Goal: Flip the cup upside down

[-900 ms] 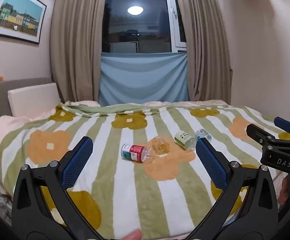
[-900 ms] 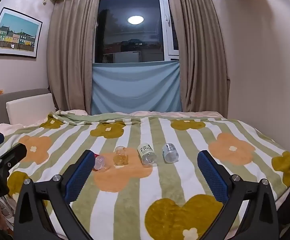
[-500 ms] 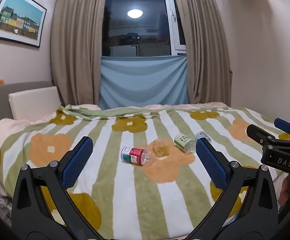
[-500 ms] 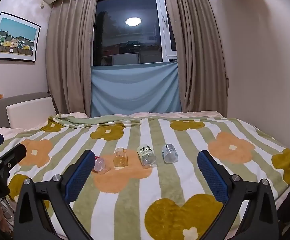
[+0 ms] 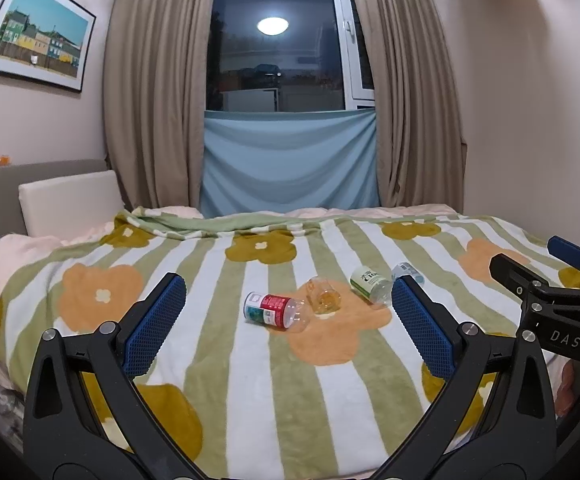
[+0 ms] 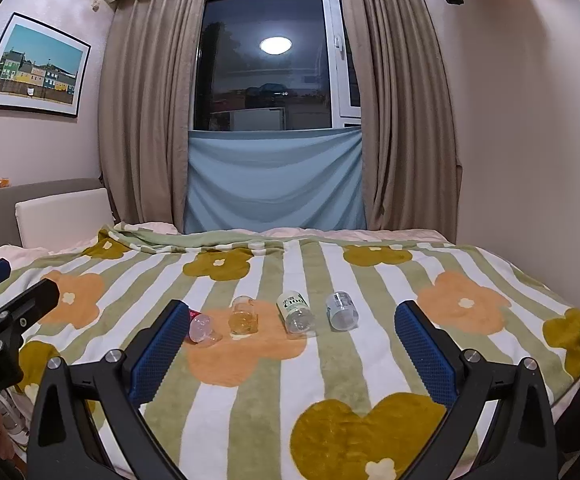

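Observation:
A small clear glass cup lies on its side on an orange flower of the striped blanket, in a row of toppled bottles. My left gripper is open with blue pads wide apart, held short of the cup above the bed's near edge. My right gripper is open too, also well back from the cup. Each gripper shows at the edge of the other's view: the right one, the left one. Nothing sits between either pair of fingers.
A red-labelled bottle lies left of the cup, a green-labelled bottle and a pale blue-labelled bottle to its right. The bed fills the foreground; headboard and pillow at left, curtains and window behind, wall at right.
Both views have shifted slightly, the bed sitting a little lower in frame. The cup and bottles have not moved, and both grippers stay open.

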The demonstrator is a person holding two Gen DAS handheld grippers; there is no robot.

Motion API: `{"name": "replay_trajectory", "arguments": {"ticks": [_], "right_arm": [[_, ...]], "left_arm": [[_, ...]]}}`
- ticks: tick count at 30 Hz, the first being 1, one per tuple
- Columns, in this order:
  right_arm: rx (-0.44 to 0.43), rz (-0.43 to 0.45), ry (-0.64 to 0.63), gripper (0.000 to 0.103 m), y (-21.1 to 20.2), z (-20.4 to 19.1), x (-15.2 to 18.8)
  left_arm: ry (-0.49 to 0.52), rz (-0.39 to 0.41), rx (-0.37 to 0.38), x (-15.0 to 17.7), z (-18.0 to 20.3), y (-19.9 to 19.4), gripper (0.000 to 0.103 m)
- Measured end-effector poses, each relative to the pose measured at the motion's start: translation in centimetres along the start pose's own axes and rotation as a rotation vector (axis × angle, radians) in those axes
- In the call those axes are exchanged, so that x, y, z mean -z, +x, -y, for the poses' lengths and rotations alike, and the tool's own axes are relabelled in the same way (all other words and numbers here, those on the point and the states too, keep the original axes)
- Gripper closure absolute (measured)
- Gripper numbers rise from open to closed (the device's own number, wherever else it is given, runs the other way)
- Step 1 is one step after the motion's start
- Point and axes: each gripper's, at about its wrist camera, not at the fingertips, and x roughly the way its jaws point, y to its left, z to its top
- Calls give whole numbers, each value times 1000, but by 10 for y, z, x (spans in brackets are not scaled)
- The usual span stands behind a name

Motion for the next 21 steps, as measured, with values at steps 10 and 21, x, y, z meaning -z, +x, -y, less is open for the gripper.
{"name": "replay_trajectory", "arguments": {"ticks": [10,21], "right_arm": [[-11,7,-19,1,3,-2,-2],[-12,15,-31,1,1,-8,-2]], "left_arm": [[-6,6,-6,-1,-3,1,0],[-11,8,-9,-1,-5,-2,0]]}}
